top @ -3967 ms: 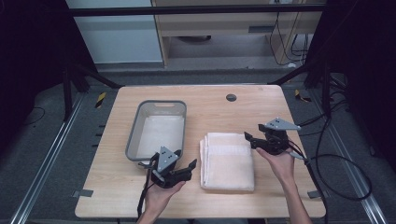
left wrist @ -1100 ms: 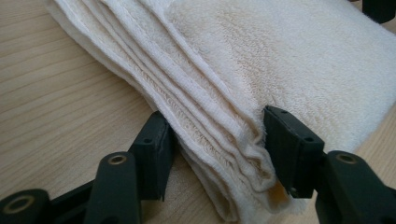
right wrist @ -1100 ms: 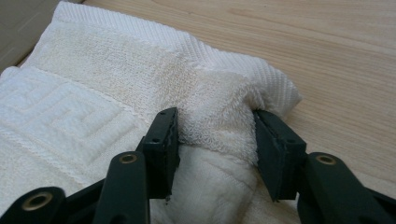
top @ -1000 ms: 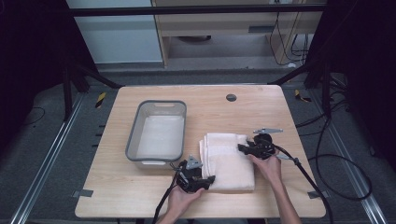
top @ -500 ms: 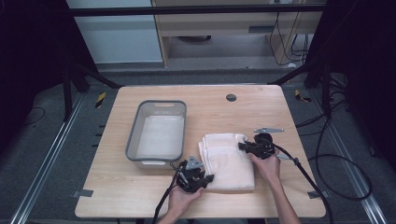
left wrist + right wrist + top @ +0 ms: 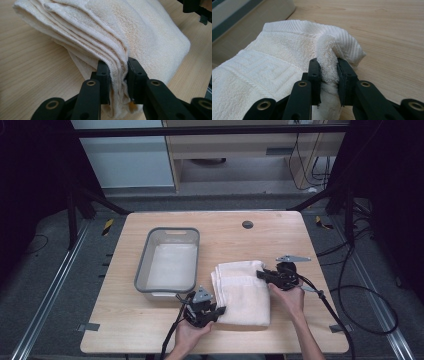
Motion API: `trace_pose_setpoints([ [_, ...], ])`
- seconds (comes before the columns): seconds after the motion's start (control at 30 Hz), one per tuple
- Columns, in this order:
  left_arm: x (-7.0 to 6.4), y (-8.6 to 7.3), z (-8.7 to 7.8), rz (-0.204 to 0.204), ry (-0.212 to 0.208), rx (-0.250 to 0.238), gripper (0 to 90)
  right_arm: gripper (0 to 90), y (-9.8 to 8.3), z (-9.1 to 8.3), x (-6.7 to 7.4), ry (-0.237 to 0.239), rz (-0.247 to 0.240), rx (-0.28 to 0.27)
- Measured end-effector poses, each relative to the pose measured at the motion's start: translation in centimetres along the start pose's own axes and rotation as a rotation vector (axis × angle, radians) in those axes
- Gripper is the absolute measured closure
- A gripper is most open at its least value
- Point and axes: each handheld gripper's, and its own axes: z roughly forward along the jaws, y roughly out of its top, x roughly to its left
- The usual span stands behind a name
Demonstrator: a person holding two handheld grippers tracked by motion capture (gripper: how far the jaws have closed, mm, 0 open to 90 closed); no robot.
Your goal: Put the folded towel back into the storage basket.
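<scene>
While the pale wooden surface [image 6: 125, 330] spans the middle of the high view, the folded cream towel [image 6: 240, 292] lies at lower centre of that frame, just right of the grey plastic bin [image 6: 192, 257], which sits centre-left with a pale cloth or liner lying inside it.

Both tools are clenched on the towel, and their jaws have just been closing onto it. At the bottom centre of the high view the left hand-held gripper [image 6: 220, 310] bites the towel's near left corner; its own view shows several stacked edges [image 6: 117, 67] pinched between the black jaws. At centre right the right hand-held gripper [image 6: 259, 274] holds the far right corner — its own view shows a bunched fold of ribbed hem [image 6: 329, 67] squeezed between the jaws.

The likely next step is lifting or spreading the towel, and the risks lie in the grips themselves. On the left, the jaws hold many layers at once, so a pull may drag the whole stack rather than open it, or the inner plies may slip free. On the right, only a small bunch near the hem is caught — a sharp tug could strip it out. Uneven lifting would also let the loose middle sag and snag the bin's rim.
</scene>
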Motion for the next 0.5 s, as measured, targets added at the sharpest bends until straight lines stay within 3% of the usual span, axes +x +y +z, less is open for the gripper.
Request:
trace_pose_setpoints([
  [0.5, -0.7, 1.2, -2.5, 0.043, 0.014, -0.05, 73.6, 75.4, 1.1, -2.5, 1.4, 0.016, -0.027, -0.079],
])
